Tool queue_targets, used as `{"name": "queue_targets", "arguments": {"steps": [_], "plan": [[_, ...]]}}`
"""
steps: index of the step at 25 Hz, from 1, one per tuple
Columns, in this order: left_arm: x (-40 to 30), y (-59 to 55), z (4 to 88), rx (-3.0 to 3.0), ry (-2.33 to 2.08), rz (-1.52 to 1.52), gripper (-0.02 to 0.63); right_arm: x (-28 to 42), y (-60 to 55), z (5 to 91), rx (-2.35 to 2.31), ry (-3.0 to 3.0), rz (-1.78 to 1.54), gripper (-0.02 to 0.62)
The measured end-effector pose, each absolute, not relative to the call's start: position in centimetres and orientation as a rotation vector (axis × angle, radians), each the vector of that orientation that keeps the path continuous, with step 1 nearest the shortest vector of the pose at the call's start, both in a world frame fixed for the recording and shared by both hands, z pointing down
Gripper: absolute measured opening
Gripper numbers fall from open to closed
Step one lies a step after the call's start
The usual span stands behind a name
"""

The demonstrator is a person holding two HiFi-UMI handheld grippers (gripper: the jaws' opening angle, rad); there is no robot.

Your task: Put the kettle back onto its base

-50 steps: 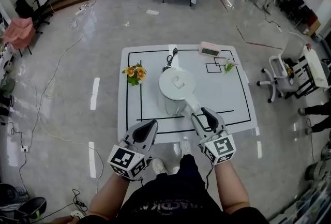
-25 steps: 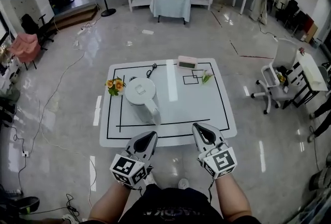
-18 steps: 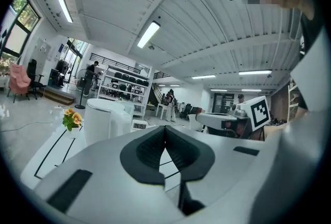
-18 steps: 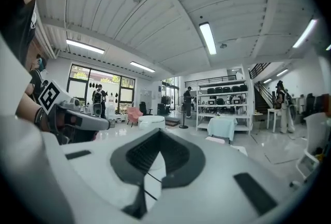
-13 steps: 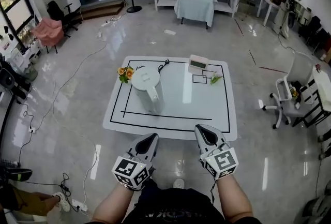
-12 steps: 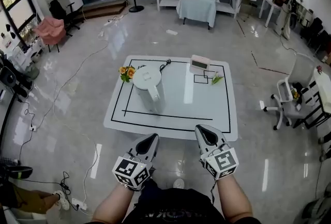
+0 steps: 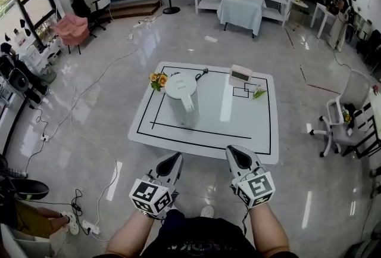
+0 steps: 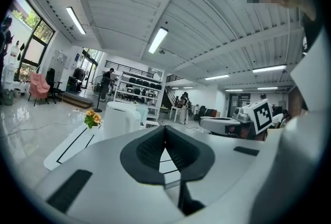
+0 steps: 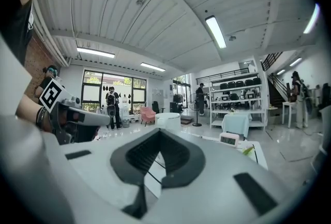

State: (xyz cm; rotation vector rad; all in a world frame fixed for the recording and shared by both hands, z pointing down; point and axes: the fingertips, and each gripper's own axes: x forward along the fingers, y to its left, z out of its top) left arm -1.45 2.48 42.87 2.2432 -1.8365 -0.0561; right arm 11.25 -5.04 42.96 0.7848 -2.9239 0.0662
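Moved: right gripper, earlier at the kettle handle, now hangs off the table's near edge.
Kettle: upright near the far-left corner, just beside the flowers.
Left gripper: jaws closed, empty.
Right gripper: jaws closed, empty.

From up here I see the kettle standing on the white table right beside the flowers; my left gripper and right gripper hang just off its near edge.

R gripper now off kettle
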Motion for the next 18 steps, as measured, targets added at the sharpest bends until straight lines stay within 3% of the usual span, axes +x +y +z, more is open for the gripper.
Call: {"name": "queue_targets", "arguments": {"steps": [18], "plan": [[-0.7,3.1,42.4,2.253,-1.844,-0.051,0.005,11.3,-4.0,43.6,0.761,-2.936,0.105,0.002]]}}
